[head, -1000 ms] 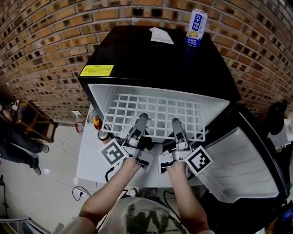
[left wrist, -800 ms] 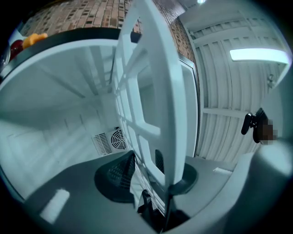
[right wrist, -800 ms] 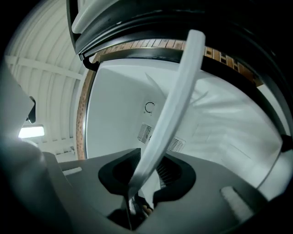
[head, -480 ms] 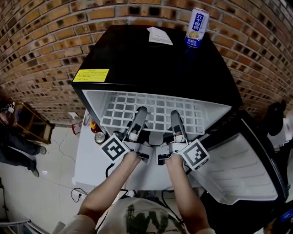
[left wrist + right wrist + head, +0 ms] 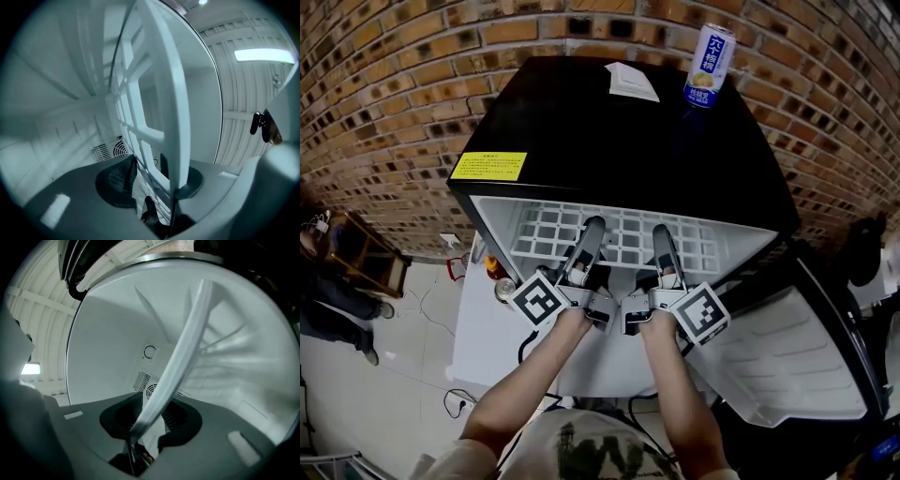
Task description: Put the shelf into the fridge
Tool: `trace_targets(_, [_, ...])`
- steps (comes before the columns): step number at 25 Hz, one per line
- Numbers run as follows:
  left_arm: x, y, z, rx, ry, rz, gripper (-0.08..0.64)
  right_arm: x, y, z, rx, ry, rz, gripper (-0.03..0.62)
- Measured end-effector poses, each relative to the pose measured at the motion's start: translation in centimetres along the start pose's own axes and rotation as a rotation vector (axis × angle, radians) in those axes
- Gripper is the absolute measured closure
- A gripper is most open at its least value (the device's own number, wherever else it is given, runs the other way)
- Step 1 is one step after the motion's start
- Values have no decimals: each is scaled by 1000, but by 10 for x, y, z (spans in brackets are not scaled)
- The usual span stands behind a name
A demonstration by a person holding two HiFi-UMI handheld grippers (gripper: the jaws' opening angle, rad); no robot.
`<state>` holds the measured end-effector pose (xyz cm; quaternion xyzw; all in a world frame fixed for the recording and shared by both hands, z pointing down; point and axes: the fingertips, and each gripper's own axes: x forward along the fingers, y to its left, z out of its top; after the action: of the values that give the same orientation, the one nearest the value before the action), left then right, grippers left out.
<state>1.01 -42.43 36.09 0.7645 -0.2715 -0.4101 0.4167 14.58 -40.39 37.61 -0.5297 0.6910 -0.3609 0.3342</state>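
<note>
1. Shelf (image 5: 623,228) position: almost fully inside fridge (image 5: 609,122), front rail at the opening.
2. Left gripper (image 5: 145,174) and right gripper (image 5: 154,420): jaws wide, front rail between them, unclamped.
3. Remaining, by judgement: withdraw grippers, check seating.

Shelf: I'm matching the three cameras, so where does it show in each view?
Head view: shelf, white grid in the fridge opening, centre.
Left gripper view: shelf edge-on, rising from bottom centre to the top.
Right gripper view: shelf a thin bar slanting from bottom centre to upper right.
Shared landmark: the fridge's white liner; the vent shows in both gripper views.
</note>
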Motion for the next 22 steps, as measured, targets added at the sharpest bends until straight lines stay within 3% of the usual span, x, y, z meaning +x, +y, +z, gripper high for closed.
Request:
trace_targets(2, [1,1,0,-5,0,3,426,-1,-7,-2,41,1,-44,479])
trace_targets(6, [2,0,0,-2,0,-11,420,1,1,-3,53,-2,11,465])
trace_targets(9, [0,-1,-1,5,2,-8,410,-4,-3,-4,52,4,-26,458])
trace_targets(16, [-26,-8,-17,32,30,-5,393,-24,21,-2,-23,-16,123,462])
trace_targets(20, [-50,-21,-21,97,54,0,393,-51,33,-13,-50,-10,129,490])
trace_targets(22, [-63,-32,-20,188,81,26,394,-67,40,-19,-107,4,117,504])
